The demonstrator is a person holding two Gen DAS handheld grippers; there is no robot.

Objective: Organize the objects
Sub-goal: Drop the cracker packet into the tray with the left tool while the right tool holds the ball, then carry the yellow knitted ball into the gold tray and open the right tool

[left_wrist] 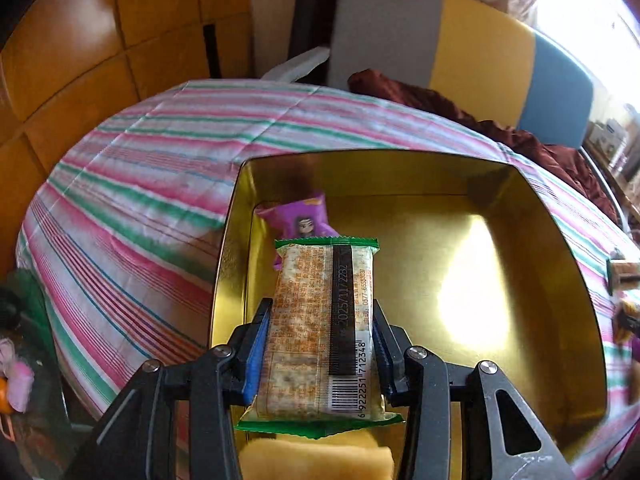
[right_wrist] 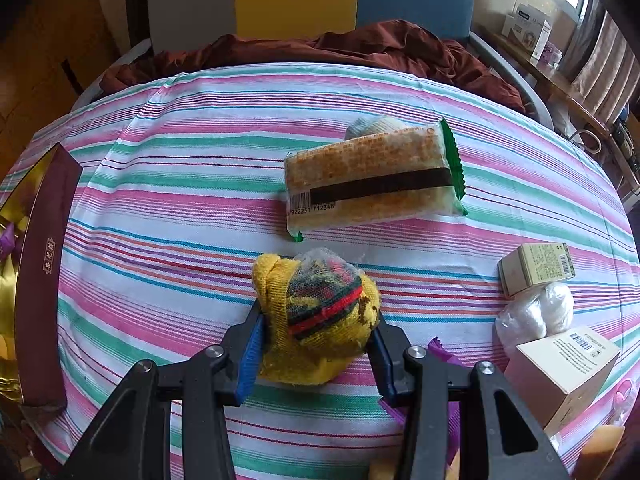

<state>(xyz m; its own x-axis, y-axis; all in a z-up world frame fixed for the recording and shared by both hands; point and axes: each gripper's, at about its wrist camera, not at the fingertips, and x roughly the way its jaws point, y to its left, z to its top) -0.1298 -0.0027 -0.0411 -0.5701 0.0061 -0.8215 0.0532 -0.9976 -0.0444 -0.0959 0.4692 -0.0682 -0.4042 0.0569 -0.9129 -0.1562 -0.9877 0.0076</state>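
My left gripper [left_wrist: 320, 320] is shut on a green-edged cracker packet [left_wrist: 320, 332] and holds it over the left side of an open gold tin [left_wrist: 560, 240]. A purple snack packet [left_wrist: 300, 220] lies in the tin's far left corner. A yellow packet [left_wrist: 316, 460] lies in the tin under the gripper. My right gripper [right_wrist: 318, 324] is shut on a yellow rolled sock bundle [right_wrist: 316, 316] with red and green stripes, just above the striped bedspread [right_wrist: 180, 160]. A second cracker packet [right_wrist: 372, 176] lies on the bedspread beyond it.
The tin's dark red side [right_wrist: 40, 272] is at the left edge of the right wrist view. Two small boxes [right_wrist: 536, 268] [right_wrist: 568, 372] and a clear plastic bag [right_wrist: 536, 312] lie at the right. A purple wrapper [right_wrist: 440, 352] lies under the right gripper. A maroon blanket [right_wrist: 320, 48] lies at the bed's far end.
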